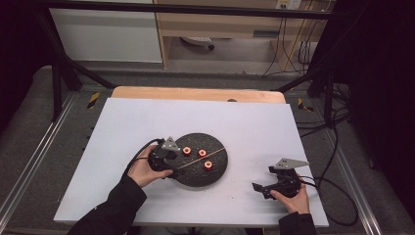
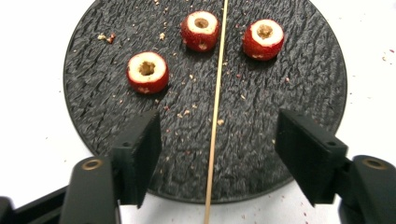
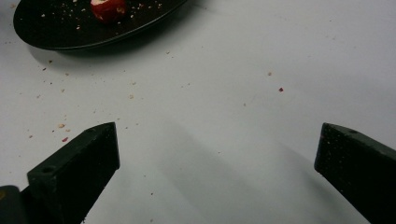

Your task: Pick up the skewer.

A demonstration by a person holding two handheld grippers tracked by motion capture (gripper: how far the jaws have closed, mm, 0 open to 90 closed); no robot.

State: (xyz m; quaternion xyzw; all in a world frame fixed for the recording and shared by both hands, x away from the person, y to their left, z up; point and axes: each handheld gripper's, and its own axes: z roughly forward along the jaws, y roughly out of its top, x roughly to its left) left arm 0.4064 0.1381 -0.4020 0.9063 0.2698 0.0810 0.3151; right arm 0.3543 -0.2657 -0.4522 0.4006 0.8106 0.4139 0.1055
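A round black textured plate [image 1: 215,169] [image 2: 299,98] [image 3: 56,37] lies on the white table. Three cored red fruit pieces [image 1: 187,151] [image 2: 147,72] rest on it, with a thin wooden skewer [image 1: 201,158] [image 2: 215,112] lying across the plate. My left gripper [image 1: 172,164] [image 2: 217,154] hovers over the plate's near-left edge, open, its jaws straddling the skewer without touching it. My right gripper [image 1: 258,188] [image 3: 217,158] sits open over bare table to the right of the plate, with nothing between its jaws. One fruit piece [image 3: 108,9] shows at the top of the right gripper view.
Crumbs are scattered on the plate and on the white table [image 1: 147,122]. A wooden strip [image 1: 195,93] borders the table's far edge. Black cables [image 1: 333,186] trail off the right side. Metal frame legs [image 1: 56,83] stand at the back.
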